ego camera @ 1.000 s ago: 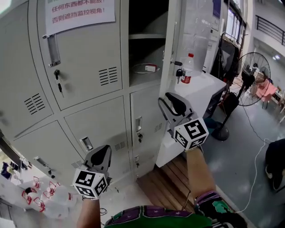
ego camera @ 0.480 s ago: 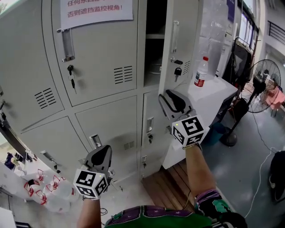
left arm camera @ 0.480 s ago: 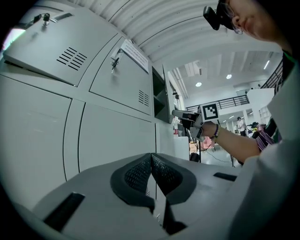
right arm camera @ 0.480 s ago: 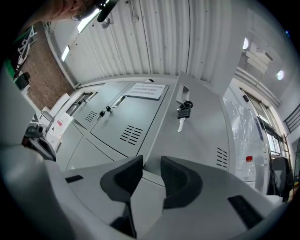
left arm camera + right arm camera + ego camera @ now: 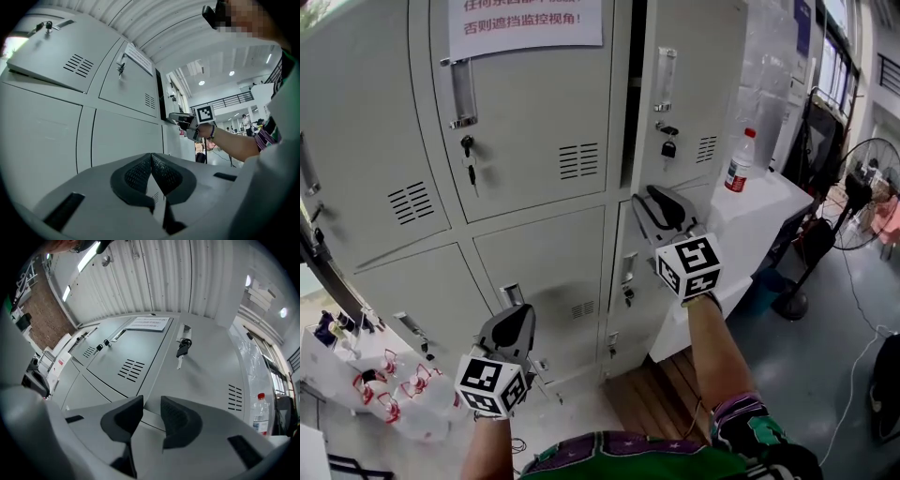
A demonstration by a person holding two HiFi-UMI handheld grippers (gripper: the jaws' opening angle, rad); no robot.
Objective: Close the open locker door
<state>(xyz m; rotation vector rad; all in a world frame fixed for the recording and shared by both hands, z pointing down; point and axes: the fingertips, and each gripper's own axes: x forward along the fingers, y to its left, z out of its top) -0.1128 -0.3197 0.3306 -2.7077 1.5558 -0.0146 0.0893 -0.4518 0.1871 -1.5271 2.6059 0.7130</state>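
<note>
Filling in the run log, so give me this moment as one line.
locker door: ajar, narrow gap | right gripper: fingers apart, empty, by door's lower edge | left gripper: fingers shut, empty, held low

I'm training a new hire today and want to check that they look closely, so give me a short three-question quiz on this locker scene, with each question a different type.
1. True or false: the locker door with the key in it sits fully flush with its frame.
2. Multiple choice: what hangs from that door's lock? A) a key B) a padlock C) a paper tag
3. Short answer: which has its jaws pressed together, the left tool or the right tool?

Key: 1 false, a dark gap shows along the door's left edge. 2 A. 3 the left tool; the right tool's jaws stand slightly apart with nothing between them.
</note>
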